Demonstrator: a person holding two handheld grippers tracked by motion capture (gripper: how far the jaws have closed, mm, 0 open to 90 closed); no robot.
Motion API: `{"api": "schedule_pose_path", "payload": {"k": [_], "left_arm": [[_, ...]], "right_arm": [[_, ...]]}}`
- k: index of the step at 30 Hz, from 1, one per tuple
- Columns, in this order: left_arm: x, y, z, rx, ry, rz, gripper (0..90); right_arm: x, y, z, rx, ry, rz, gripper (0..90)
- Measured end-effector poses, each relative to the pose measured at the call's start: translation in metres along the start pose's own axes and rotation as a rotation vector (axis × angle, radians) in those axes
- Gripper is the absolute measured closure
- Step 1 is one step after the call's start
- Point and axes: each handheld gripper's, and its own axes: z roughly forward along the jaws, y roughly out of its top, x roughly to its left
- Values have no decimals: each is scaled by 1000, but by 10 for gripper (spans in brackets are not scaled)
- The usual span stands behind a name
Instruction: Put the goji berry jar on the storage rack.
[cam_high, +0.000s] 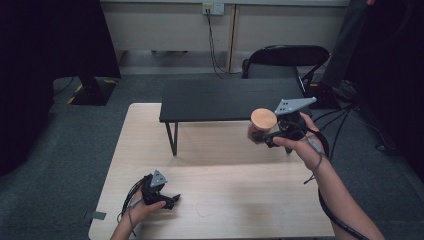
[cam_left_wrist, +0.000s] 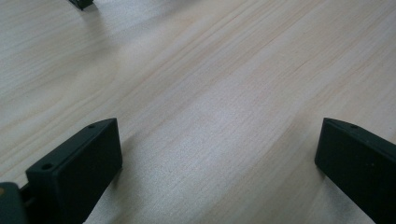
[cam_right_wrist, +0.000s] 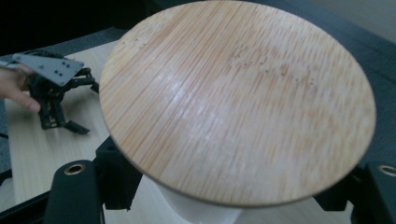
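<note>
Resting low on the pale wooden table (cam_high: 225, 190) near its front left corner, the left gripper (cam_high: 170, 200) has its two black jaws spread wide apart, with bare wood grain between them in the left gripper view (cam_left_wrist: 219, 121). Farther right and behind stands a low black shelf on thin metal legs (cam_high: 225, 100), set on the tabletop. At the shelf's right end, raised above the table, the right gripper (cam_high: 260, 132) is clamped on a white container with a round bamboo lid (cam_high: 263, 119); in the right gripper view the lid (cam_right_wrist: 238, 98) tilts towards the camera, the white body (cam_right_wrist: 196, 210) pinched between the jaws just beneath it.
</note>
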Motion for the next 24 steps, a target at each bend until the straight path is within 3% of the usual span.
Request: {"api": "schedule_pose_path", "payload": {"k": [5,12,16,24], "left_arm": [[0,0,0,-1,0,-1,0],[0,-1,0,-4,0,-2,0],[0,0,0,0,-1,-1,0],[0,0,0,0,-2,-2,0]], "right_arm": [[-4,22,6,26,-37,3,255],[-12,47,28,64,-80,23,255],[-17,56,43,69,-103,34,255],[-34,59,70,68,-106,99,255]]}}
